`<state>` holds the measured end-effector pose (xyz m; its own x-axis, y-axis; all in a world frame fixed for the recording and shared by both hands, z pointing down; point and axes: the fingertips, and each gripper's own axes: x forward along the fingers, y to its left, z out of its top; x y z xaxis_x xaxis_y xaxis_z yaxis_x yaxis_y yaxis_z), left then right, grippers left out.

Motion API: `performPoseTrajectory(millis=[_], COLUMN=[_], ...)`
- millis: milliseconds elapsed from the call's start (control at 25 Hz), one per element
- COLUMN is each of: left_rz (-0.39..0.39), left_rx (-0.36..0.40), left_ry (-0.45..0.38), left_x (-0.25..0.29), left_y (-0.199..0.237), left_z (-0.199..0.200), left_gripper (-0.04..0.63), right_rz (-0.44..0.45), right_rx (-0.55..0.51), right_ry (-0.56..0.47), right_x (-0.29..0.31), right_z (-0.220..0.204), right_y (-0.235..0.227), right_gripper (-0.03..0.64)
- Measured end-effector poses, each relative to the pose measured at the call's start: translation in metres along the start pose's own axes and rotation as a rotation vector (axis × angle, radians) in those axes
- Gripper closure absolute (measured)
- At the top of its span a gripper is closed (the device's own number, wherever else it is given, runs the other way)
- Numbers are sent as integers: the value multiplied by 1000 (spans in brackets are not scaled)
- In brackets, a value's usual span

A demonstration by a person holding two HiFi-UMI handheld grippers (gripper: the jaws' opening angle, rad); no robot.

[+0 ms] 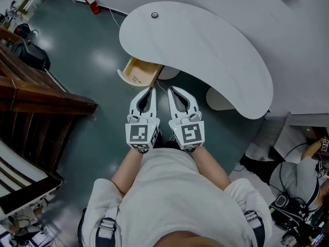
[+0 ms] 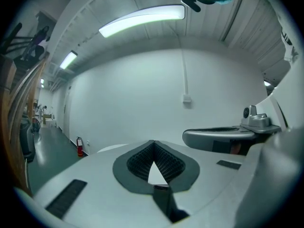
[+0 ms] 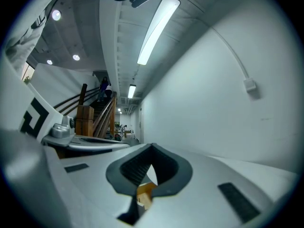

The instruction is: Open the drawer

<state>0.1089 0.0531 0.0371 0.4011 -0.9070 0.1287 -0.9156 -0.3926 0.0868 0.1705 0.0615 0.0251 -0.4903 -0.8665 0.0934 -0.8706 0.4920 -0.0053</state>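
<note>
Head view: claws (image 1: 152,89) (image 1: 170,90) abreast, pointed forward

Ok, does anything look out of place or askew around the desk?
Nothing looks spilled or damaged. Only the drawer stands out: it sits pulled open from under the desk, with its wooden inside showing.

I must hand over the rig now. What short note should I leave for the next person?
Left gripper: shut, empty, held near the body, pointing toward the desk.
Right gripper: shut, empty, close beside the left one.
Drawer: under the desk edge, pulled out, its wooden inside showing.
Done: the drawer is open.
Left: nothing seems to remain; neither gripper touches the drawer.
</note>
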Motion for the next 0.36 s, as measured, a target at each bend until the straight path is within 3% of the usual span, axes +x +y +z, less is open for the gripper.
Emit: performPoseTrajectory(millis=[360], left_rz=[-31], left_rx=[22], left_ry=[-3], left_x=[-1], left_y=[-19], left_z=[-4], left_gripper=[589], right_rz=[-14], right_rx=[5], right_ry=[4], right_x=[-16], right_z=[-7], right_y=[-5], right_gripper=[603])
